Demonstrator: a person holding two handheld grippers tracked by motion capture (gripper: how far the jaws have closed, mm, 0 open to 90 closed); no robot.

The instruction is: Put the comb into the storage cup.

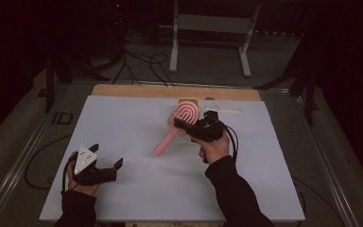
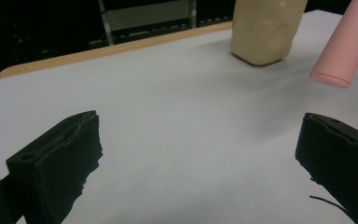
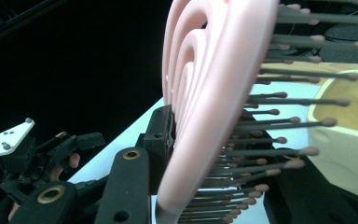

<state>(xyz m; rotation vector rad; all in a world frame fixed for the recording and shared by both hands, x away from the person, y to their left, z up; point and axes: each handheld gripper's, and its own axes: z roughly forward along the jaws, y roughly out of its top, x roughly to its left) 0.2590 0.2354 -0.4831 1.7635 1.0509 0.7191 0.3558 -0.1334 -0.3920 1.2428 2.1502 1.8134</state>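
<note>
One pink brush [image 1: 177, 126] sits in my right tongs [image 1: 182, 125], clamped by its head past mid-table on the far side; the right gripper view shows the jaws closed on the head [image 3: 214, 107], bristles facing away from the near jaw. Its long axis runs diagonally, handle pointing near-left and seemingly clear of the mat [image 1: 137, 189], head far-right by a cream tub [image 1: 187, 101]. I judge this the carrying step; next comes choosing a spot and lowering it flat. Left tongs [image 1: 108, 158] rest near-left, spread wide, holding nothing.
</note>
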